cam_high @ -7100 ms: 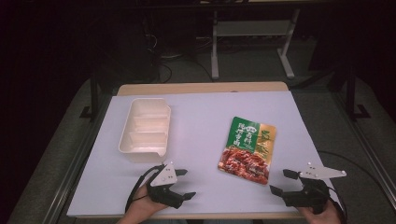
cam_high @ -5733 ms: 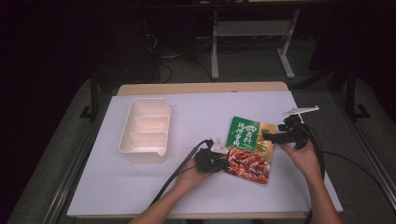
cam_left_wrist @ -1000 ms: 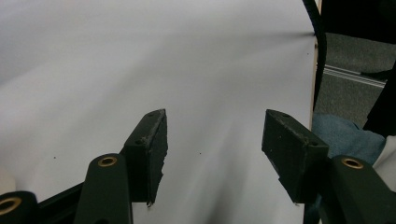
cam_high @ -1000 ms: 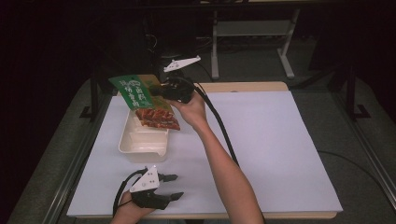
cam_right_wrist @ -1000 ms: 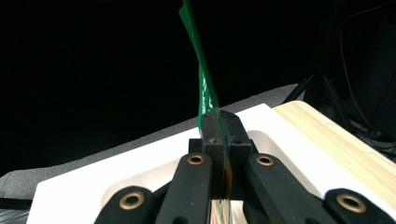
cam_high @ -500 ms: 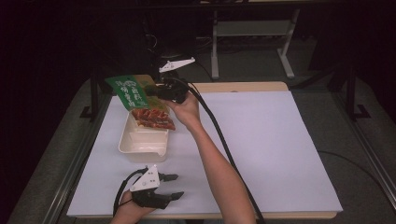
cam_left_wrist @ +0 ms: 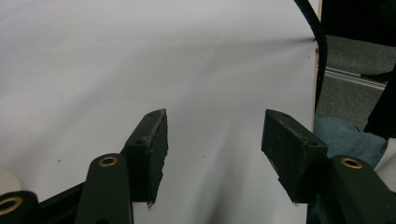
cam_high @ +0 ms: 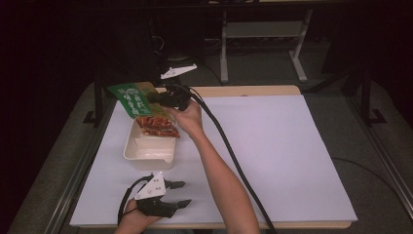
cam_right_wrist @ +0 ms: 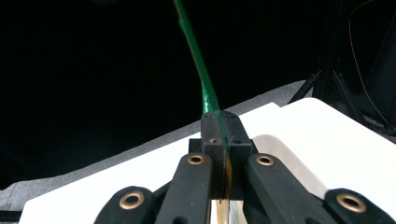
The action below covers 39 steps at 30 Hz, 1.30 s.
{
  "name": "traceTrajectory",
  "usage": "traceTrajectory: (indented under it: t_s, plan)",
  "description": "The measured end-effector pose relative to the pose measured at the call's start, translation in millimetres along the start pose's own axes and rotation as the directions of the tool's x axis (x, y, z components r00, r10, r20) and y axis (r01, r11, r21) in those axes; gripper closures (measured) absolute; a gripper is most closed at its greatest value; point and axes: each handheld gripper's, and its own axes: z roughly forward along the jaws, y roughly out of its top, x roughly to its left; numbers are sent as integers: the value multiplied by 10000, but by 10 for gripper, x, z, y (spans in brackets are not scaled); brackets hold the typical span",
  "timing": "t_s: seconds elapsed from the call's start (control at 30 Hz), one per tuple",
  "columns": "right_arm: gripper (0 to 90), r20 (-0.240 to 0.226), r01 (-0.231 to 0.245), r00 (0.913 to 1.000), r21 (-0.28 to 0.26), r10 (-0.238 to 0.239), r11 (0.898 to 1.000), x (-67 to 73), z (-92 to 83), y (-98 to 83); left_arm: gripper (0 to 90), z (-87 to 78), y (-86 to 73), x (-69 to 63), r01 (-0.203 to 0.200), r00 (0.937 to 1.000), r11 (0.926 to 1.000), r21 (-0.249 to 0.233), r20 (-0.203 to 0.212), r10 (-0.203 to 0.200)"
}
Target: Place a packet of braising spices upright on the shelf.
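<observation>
High view: 1 pouch (cam_high: pixel 146 109), green top w/ red food print below, tilted over the far end of 1 cream tray (cam_high: pixel 146 150). Right claw (cam_high: pixel 158 97) pinches its green edge, seen edge-on in right gripper view (cam_right_wrist: pixel 205 93). Left claw (cam_high: pixel 179 194) spread, empty, low over table (cam_high: pixel 292 161) near edge.

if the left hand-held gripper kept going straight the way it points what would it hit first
Nothing close: the left hand-held gripper points along the bare white table cover toward its right side, and that stretch looks free, though depth is unclear.
</observation>
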Motion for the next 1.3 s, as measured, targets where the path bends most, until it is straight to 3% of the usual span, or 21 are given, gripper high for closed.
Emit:
traceTrajectory:
  t_s: [0.37,0.6,0.93,1.1,1.3]
  plan:
    - [900,162,-755,9970,-245,759,9968,-23,59,-55,402,8,-8,1,-11,10000,10000,69,8,11]
    - [900,287,-1352,9903,-351,1362,9902,-59,64,-89,403,5,-8,0,-11,10000,10000,50,20,11]
    - [896,381,-1285,9909,-112,1289,9916,-139,58,-236,403,3,-6,-5,-50,10000,10000,23,52,49]
    - [893,196,-791,9967,106,789,9968,-126,31,-261,403,5,-5,-7,-29,10000,10000,30,56,29]
    - [896,244,-602,9979,129,598,9981,-137,-8,-306,402,8,-4,-7,-34,10000,10000,24,65,34]
